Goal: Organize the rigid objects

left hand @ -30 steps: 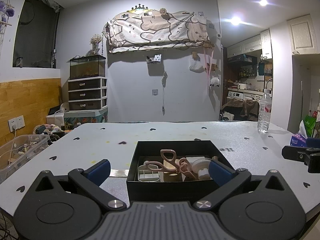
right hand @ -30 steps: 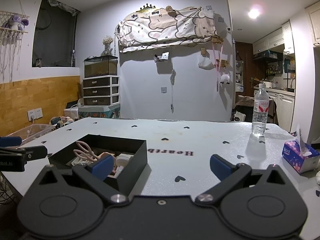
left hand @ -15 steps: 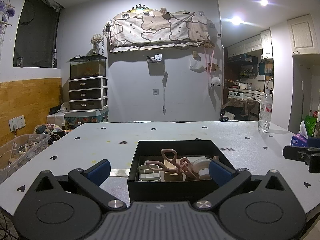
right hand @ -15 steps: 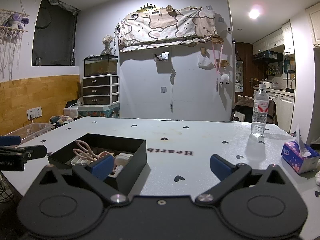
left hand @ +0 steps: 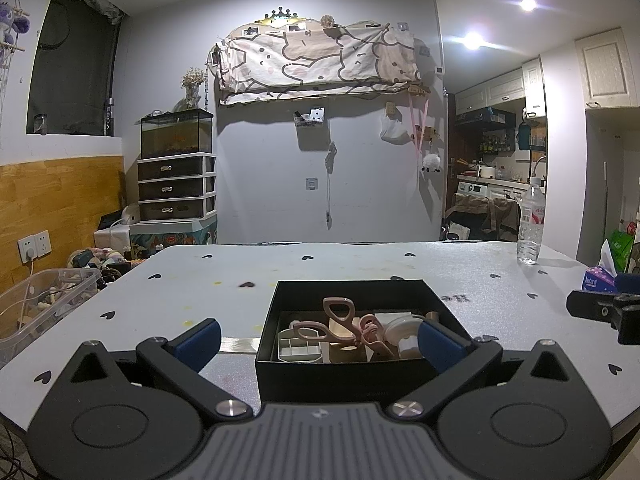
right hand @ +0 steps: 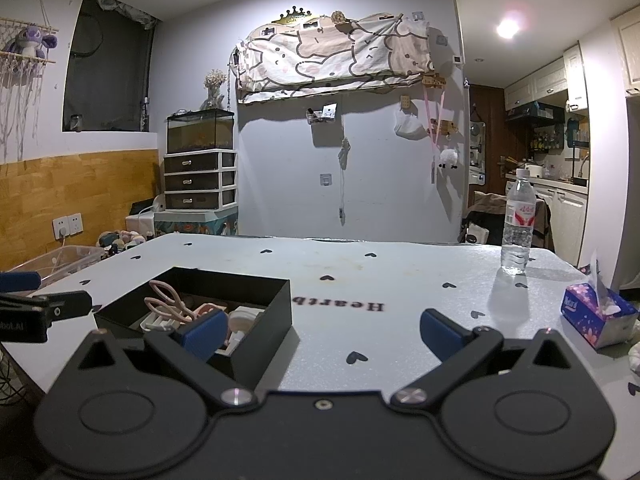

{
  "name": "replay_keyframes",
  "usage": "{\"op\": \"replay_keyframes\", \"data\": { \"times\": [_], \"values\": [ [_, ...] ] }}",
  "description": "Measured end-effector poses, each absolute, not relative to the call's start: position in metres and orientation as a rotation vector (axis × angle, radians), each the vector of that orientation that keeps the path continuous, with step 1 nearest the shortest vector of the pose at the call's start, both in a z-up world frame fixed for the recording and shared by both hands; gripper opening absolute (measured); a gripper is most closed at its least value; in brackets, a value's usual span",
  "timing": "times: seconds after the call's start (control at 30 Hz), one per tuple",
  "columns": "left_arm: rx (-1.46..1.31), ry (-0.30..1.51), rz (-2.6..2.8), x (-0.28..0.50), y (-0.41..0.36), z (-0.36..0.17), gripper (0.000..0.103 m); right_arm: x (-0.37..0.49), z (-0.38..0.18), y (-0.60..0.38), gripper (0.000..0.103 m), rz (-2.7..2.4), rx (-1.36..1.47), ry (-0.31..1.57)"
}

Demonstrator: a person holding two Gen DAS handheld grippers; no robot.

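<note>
We see a black rectangular box (left hand: 362, 374) standing open on the white table (left hand: 340, 266), which is dotted with small black hearts. The box sits near the table's front edge, directly ahead of our left gripper (left hand: 320, 342) and off to the left of our right gripper (right hand: 322, 330).

Inside the box lies a jumble of rigid items. Pink scissors (left hand: 332, 322) rest on top, their two loop handles raised toward the back wall of the box. To their left sits a white divided tray (left hand: 300, 350) with small compartments. To the right we make out a round white piece (left hand: 402, 330), and a second pink looped item (left hand: 372, 330) just beside the scissors. A tan block (left hand: 344, 342) stands under the scissors. From the right wrist view the same pink loops (right hand: 166, 300) rise above the rim, with white pieces behind them.

Both of our grippers stand with jaws spread wide and nothing between them. The left one's blue pads (left hand: 198, 342) straddle the box's front corners; we cannot tell whether they touch it.

Farther back on the right stands a clear water bottle (right hand: 518, 226), upright, and near the right edge sits a tissue box (right hand: 596, 316). Beside the table on the left is a clear plastic bin (left hand: 44, 304) holding cables.
</note>
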State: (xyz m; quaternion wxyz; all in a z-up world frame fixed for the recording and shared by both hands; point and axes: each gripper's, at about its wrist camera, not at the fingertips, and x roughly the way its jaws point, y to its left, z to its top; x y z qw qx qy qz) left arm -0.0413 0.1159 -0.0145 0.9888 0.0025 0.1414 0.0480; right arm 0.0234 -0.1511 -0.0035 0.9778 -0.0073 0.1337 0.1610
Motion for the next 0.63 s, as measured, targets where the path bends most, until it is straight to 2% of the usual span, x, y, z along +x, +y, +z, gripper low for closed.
{"op": "replay_keyframes", "data": {
  "times": [0.63],
  "values": [
    [0.008, 0.283, 0.101, -0.0421, 0.1214, -0.0182, 0.103, 0.0236, -0.0023, -0.1511, 0.103, 0.325, -0.017, 0.271]
  ]
}}
